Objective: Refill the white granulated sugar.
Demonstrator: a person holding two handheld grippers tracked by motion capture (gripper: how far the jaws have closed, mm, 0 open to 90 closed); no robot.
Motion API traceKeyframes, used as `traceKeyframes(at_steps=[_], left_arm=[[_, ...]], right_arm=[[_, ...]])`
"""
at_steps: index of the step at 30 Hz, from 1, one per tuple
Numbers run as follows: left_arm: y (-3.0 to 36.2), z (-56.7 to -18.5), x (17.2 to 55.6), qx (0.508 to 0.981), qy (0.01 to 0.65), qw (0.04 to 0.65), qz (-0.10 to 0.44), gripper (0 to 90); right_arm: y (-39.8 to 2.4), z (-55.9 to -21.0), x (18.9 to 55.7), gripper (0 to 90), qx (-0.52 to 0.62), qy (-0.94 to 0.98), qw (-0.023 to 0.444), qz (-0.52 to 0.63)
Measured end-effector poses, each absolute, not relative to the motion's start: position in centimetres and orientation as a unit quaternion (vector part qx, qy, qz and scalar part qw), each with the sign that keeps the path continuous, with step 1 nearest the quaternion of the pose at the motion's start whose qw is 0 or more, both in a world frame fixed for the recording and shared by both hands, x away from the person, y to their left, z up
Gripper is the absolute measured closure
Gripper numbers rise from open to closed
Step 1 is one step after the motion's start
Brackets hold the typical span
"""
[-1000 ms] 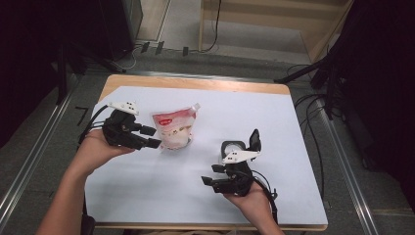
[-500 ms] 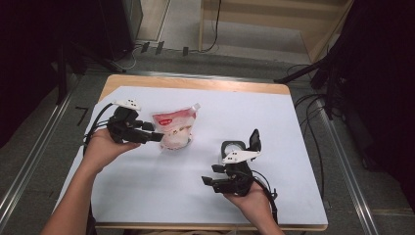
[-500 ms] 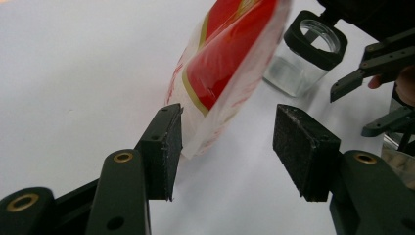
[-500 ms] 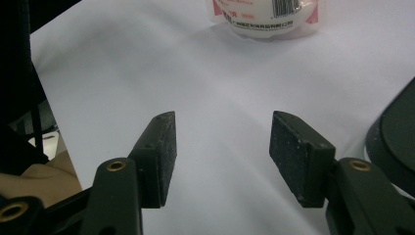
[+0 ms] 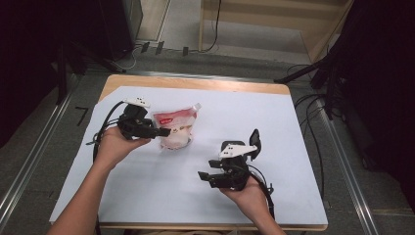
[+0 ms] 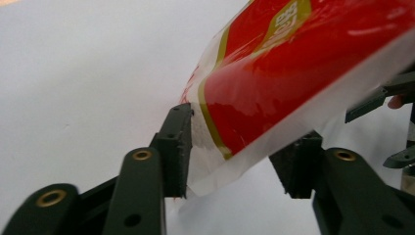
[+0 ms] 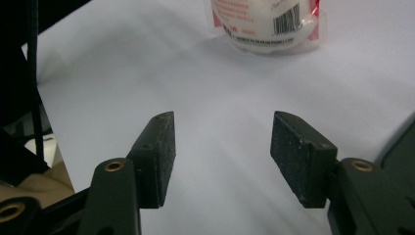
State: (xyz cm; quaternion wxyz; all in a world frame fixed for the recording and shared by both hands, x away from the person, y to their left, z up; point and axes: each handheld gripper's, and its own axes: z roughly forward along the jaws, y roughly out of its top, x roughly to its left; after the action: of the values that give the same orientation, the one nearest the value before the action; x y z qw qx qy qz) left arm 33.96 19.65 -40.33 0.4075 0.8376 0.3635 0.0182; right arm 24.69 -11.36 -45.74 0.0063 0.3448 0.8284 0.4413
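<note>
A red and white pouch (image 5: 173, 128) with a spout at its far corner lies on the white-covered table (image 5: 161, 196), left of centre. My left gripper (image 5: 164, 131) reaches in from its left. In the left gripper view a clear-edged corner of the pouch (image 6: 293, 63) sits between the jaws of the left gripper (image 6: 240, 152). They have just been closing; one pad (image 6: 178, 147) touches the film and the other stands just clear. My right gripper (image 5: 205, 169) rests open nearer the front, pointing at the pouch (image 7: 266, 24), with nothing between the jaws of the right gripper (image 7: 222, 142).
Cables trail from both grippers over the white sheet. The wooden table edge (image 5: 195, 83) shows at the back. Metal rails (image 5: 44, 132) run along both sides of the table, and dark equipment and floor cables lie beyond.
My left gripper has moved right and down to the pouch's left edge, and its jaws have narrowed around that corner. The right gripper has stayed put.
</note>
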Motion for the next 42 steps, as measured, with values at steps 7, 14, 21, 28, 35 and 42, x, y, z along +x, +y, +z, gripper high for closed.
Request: traceKeyframes(at_steps=[7, 14, 21, 28, 35, 42], left_arm=[[19.6, -40.6, 33.6, 0.831, 0.366, 0.418, 0.036, 73.3], [19.6, -40.7, 33.8, 0.828, 0.374, 0.418, 0.027, 83.6], [19.2, -40.4, 34.1, 0.829, 0.374, 0.417, 0.019, 87.4], [19.0, -39.1, 33.9, 0.830, 0.372, 0.417, 0.009, 89.2], [19.1, -37.7, 33.1, 0.829, 0.365, 0.423, -0.003, 89.7], [19.1, -35.9, 32.5, 0.823, 0.356, 0.441, -0.034, 89.6]], right_arm=[[-10.5, -45.0, 26.0, 42.4, 0.343, 0.825, 0.013, 0.449], [-9.0, -45.9, 26.6, 42.8, 0.341, 0.830, 0.010, 0.441], [-8.2, -46.6, 26.2, 42.8, 0.332, 0.832, 0.013, 0.445], [-7.8, -47.1, 26.0, 42.9, 0.331, 0.835, 0.014, 0.440], [-7.8, -47.4, 26.1, 44.5, 0.336, 0.833, 0.017, 0.440], [-7.7, -47.8, 26.0, 45.5, 0.336, 0.832, 0.018, 0.441]])
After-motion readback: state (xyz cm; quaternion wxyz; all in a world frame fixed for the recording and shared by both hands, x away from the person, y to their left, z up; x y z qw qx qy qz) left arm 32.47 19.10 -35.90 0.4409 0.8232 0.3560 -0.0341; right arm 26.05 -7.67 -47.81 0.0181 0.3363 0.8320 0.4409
